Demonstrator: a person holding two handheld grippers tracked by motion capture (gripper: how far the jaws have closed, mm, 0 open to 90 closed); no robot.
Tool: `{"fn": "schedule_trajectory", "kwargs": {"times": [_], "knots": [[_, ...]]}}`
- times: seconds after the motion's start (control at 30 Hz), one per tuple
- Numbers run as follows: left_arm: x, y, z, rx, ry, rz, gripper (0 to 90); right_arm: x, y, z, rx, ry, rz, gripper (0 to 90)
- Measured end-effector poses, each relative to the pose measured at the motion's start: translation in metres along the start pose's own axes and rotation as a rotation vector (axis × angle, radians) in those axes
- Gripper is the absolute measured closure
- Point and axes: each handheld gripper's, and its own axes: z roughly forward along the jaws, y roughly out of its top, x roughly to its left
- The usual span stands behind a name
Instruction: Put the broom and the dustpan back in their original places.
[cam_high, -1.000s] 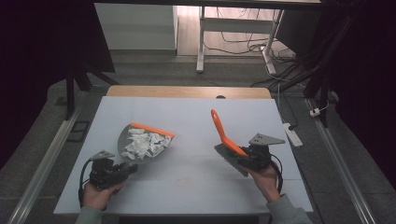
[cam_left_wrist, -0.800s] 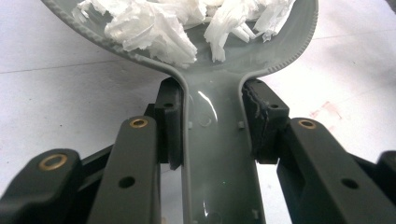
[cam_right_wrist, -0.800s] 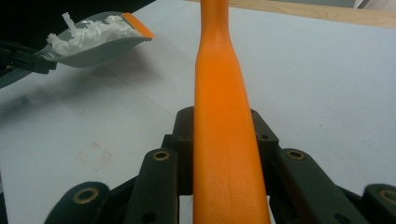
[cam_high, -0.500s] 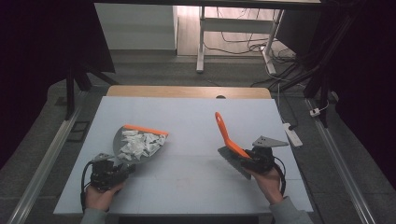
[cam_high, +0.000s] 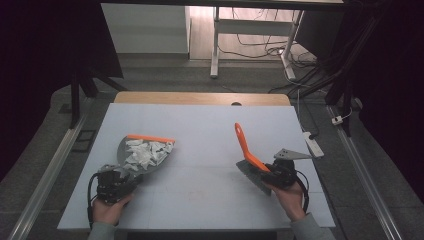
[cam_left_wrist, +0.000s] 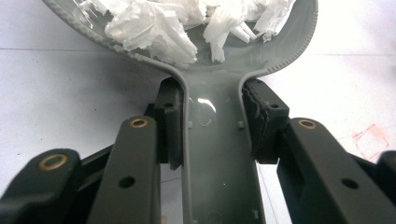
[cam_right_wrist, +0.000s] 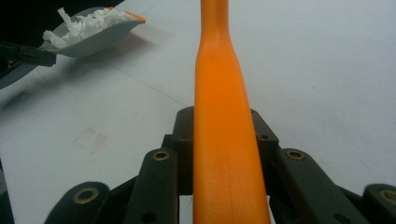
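A grey dustpan (cam_high: 142, 156) with an orange lip lies on the white table (cam_high: 210, 125) at the near left, heaped with white paper scraps (cam_high: 148, 151). My left gripper (cam_high: 116, 182) is shut on its handle. In the left gripper view the handle (cam_left_wrist: 212, 158) runs between the black pads (cam_left_wrist: 264, 121), with the scraps (cam_left_wrist: 177, 25) just beyond. At the near right, my right gripper (cam_high: 274, 172) is shut on a brush (cam_high: 246, 147) with an orange handle and a grey head; the handle slants up and away. The right gripper view has that handle (cam_right_wrist: 222, 116) between the jaws and the dustpan (cam_right_wrist: 93, 35) far left.
A faint red square mark (cam_right_wrist: 91, 140) is drawn on the tabletop between the two tools. A white power strip (cam_high: 313, 144) lies off the table's right edge. A wooden strip (cam_high: 200, 98) borders the far edge, and metal rails run along the floor on both sides.
The left gripper has drawn the loaded dustpan a little nearer and to the left. The right gripper has shifted the brush slightly right and toward the near edge.
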Motion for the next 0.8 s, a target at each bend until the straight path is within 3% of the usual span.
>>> {"fn": "schedule_trajectory", "kwargs": {"times": [0.4,0.8], "knots": [[-0.002,0.001,0.007,0.010,0.041,-0.033,61.1,-0.002,-0.010,-0.002,0.036,-0.005,0.024,70.0],[-0.002,0.001,0.017,0.054,0.062,-0.022,61.0,-0.007,-0.018,0.004,0.092,-0.020,0.046,70.0]]}}
